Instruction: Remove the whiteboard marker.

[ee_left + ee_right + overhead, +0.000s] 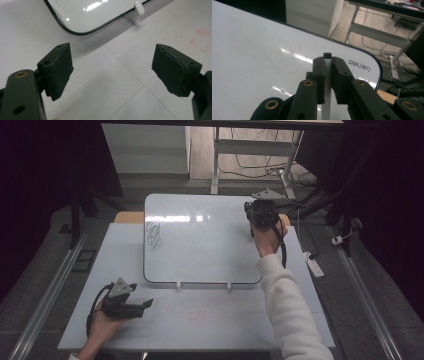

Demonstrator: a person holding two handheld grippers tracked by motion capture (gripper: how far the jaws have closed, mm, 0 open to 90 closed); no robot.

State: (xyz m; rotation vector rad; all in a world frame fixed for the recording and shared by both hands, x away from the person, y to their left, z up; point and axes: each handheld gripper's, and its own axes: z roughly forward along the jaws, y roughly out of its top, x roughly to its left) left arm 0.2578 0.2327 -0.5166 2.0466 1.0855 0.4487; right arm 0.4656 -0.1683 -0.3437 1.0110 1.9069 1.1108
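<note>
- The left gripper (148, 304) rests on the table (210, 320) at about seven o'clock in the high view, its jaws spread wide with nothing between them. In the left gripper view its ribbed black rubber pads (58, 68) frame bare tabletop.
- The table is a matte pale sheet with thin seam lines and a faint red square mark (201, 40) drawn on it.
- Just past the left gripper lies the near edge of the whiteboard (210, 245), with two small white plastic clips (178, 284) at that rim. The board is glossy white, with rounded corners and a thin dark border, and it throws back the ceiling lights.
- A blue-green scribble (154, 236) sits at about nine o'clock on the board, by its left edge.
- The right gripper (256, 220) hovers at about two o'clock, over the board's far right corner, its jaws pressed together on a marker (327, 75), a slim white cylinder with a dark end poking past the tips.
- A grey brand print (359, 66) marks that corner in the right gripper view.
- My reading: the marker is gripped and carried, with no tip on the board yet. Next, bring it down gently and square to the slick surface, since a thin round barrel may twist in the pads.
</note>
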